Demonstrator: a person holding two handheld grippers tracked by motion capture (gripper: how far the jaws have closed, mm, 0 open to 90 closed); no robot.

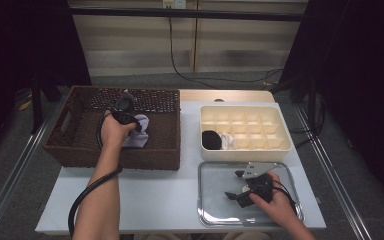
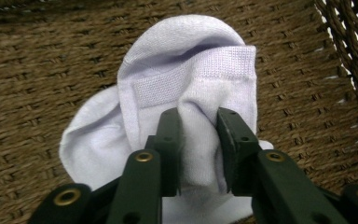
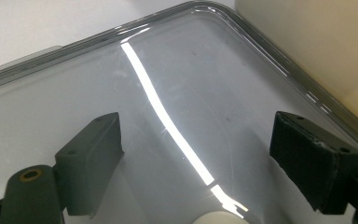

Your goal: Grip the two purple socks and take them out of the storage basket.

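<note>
A white sock (image 2: 186, 88) lies folded on the floor of the brown wicker basket (image 1: 70, 145). My left gripper (image 2: 198, 121) is shut on a fold of that white sock (image 1: 139, 135), seen inside the basket in the high view with my left gripper (image 1: 130, 120) above it. My right gripper (image 1: 235, 185) hangs open over the clear lid (image 1: 220, 212) at the front right; its jaws stand wide apart with nothing between them (image 3: 196, 144). The clear lid (image 3: 177, 84) shines under them.
A cream divided box (image 1: 285, 145) sits behind the lid, holding a black rolled sock (image 1: 211, 140) and a white one (image 1: 227, 141) in its front-left cells. The white table (image 1: 155, 195) has bare room between basket and lid. A cable trails from the left gripper.
</note>
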